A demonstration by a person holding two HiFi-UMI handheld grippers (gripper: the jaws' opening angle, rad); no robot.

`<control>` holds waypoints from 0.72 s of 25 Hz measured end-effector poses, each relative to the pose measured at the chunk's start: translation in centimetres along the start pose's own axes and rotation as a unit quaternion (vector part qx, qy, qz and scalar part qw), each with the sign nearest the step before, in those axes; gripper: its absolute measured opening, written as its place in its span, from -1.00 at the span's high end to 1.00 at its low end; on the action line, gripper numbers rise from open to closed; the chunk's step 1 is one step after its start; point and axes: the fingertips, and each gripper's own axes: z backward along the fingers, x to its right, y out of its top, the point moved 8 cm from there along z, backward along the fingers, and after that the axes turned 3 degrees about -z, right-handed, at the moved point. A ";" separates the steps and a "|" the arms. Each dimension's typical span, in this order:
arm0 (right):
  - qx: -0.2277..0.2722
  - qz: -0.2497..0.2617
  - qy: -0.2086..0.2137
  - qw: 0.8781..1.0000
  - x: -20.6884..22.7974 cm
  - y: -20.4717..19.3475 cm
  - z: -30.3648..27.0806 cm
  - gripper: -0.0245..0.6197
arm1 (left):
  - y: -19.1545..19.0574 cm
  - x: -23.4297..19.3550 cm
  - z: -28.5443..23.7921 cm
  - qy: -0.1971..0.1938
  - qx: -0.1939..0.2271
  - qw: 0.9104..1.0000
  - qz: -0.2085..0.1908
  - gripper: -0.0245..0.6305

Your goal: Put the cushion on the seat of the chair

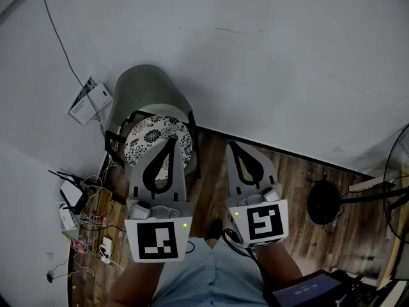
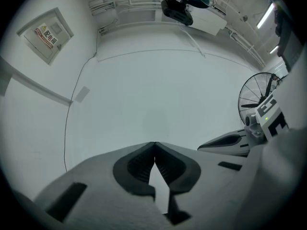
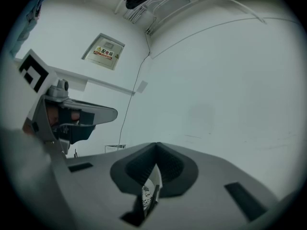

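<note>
A round white cushion (image 1: 142, 141) with a black floral print lies flat on the seat of a grey shell-backed chair (image 1: 144, 85) that stands against the wall. In the head view my left gripper (image 1: 171, 142) hovers over the cushion's right side, its tips together and empty. My right gripper (image 1: 231, 144) is held beside it, to the right of the chair over the wooden floor, also shut on nothing. The left gripper view shows shut jaws (image 2: 154, 143) facing the bare wall. A sliver of the patterned cushion (image 3: 144, 200) shows under the shut right gripper (image 3: 156, 144).
Routers and a tangle of cables (image 1: 77, 203) lie on the floor left of the chair. A white wall box (image 1: 89, 101) hangs nearby. A standing fan (image 1: 399, 178) and a black round base (image 1: 324, 203) are at the right. The white wall is close ahead.
</note>
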 end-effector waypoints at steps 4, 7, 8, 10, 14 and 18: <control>-0.001 -0.001 0.001 1.000 0.2 -0.2 0.0 0.91 | -0.1 0.3 0.0 0.002 -0.002 1.000 0.001 0.90; 0.000 -0.001 0.002 1.000 0.3 -0.2 0.0 0.91 | -0.1 0.4 0.0 0.002 -0.002 1.000 0.000 0.90; 0.000 0.000 0.002 1.000 0.3 -0.2 0.1 0.91 | -0.1 0.4 0.0 0.001 0.000 1.000 0.000 0.90; 0.001 -0.001 0.001 1.000 0.3 -0.2 0.2 0.91 | 0.0 0.5 0.0 0.001 0.002 1.000 -0.002 0.90; -0.001 -0.001 0.000 1.000 0.2 -0.2 0.1 0.91 | -0.1 0.4 0.0 -0.001 -0.001 1.000 -0.002 0.90; -0.002 -0.001 -0.002 1.000 0.1 -0.3 -0.1 0.91 | -0.2 0.2 -0.1 -0.001 -0.001 1.000 0.000 0.90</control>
